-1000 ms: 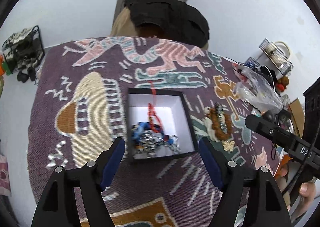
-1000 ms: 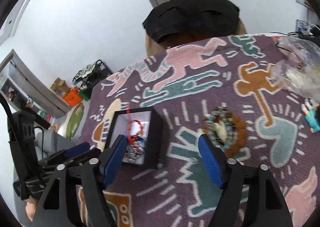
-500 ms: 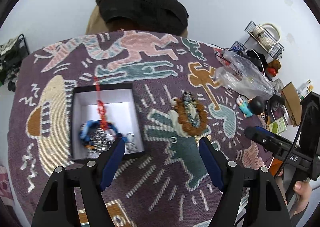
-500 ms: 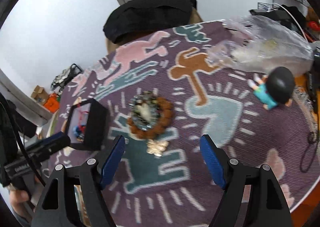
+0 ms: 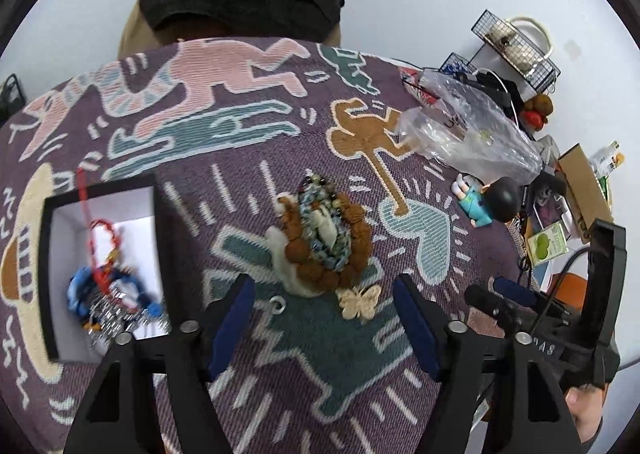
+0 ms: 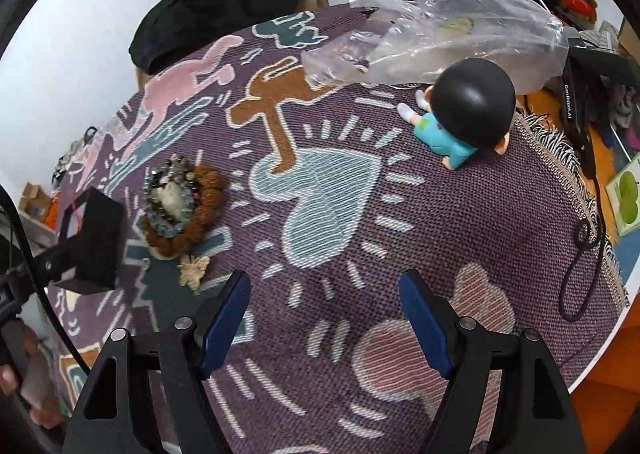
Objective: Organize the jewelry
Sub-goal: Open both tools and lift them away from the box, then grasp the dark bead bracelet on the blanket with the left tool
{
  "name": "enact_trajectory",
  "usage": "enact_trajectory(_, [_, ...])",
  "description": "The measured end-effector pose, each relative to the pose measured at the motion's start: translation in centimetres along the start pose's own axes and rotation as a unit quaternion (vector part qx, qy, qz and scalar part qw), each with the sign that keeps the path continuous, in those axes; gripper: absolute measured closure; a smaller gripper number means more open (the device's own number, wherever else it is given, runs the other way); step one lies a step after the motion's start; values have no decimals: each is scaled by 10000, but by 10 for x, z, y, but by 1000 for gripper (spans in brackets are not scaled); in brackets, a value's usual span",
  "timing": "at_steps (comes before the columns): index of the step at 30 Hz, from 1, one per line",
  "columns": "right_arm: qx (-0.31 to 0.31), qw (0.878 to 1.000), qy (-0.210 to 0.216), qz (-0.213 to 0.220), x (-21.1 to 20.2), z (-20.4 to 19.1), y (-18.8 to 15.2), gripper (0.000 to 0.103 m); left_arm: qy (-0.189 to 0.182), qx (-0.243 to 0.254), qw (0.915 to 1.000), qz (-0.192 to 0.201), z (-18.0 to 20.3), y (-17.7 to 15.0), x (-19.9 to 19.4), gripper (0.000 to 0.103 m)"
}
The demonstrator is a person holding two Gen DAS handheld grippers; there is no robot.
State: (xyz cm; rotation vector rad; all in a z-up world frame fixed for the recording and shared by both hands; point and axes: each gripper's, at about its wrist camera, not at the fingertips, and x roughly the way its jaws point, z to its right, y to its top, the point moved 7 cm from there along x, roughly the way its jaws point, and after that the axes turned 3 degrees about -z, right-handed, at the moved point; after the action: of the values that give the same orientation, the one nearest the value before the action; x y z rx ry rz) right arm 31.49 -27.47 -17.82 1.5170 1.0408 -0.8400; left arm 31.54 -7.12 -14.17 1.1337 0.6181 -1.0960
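Left gripper (image 5: pixel 322 320), black frame with blue pads, hangs over the purple woven cloth with cartoon figures (image 5: pixel 352 358). Jaws have just been closing a bit but stand apart, nothing between them, pads touching nothing. Just ahead of the fingertips, centred between them, lies the pile of beaded bracelets (image 5: pixel 326 238): brown wooden beads outside, blue-grey glass beads inside, a white piece under and in the middle. A cream butterfly charm (image 5: pixel 359 302) lies at the pile's near edge, closest to the gap between the fingers, nearer the right pad. A small silver ring (image 5: pixel 277 304) sits on the cloth just beside the left pad (image 5: pixel 232 324).

Left of the left finger is the open black square box with white lining (image 5: pixel 50 274), holding blue beads, silver chain and a red cord (image 5: pixel 96 242) that trails over its far rim.

Right gripper (image 6: pixel 324 320), same build, stands wide open and empty over a bare stretch of cloth with a pale blue heart pattern. From here the bracelet pile (image 6: pixel 182 206) lies well left of and beyond the left finger, butterfly charm (image 6: pixel 194 270) nearer, black box (image 6: pixel 94 238) further left.

Toy figure with black round head and teal shirt (image 6: pixel 460 114) lies far ahead, right of centre, against a crumpled clear plastic bag (image 6: pixel 444 34).
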Motion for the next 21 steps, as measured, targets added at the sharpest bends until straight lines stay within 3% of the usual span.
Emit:
enact_trajectory(7, [43,9998,-166,-133,15,7,-1,27,105,-49,9996,-245,-2,19,34,61])
enact_trajectory(13, [162,9991,-303,-229,23,8,-1,30,226,-83,9991,-345,-10,32,52,65])
enact_trajectory(17, [241,9988,-246,-356,31,3,-2,43,326,-60,9984,-448,-13,37,62,78])
enact_trajectory(21, [271,9986,-197,-400,34,-2,-3,44,393,7,9981,-476,-15,38,62,85])
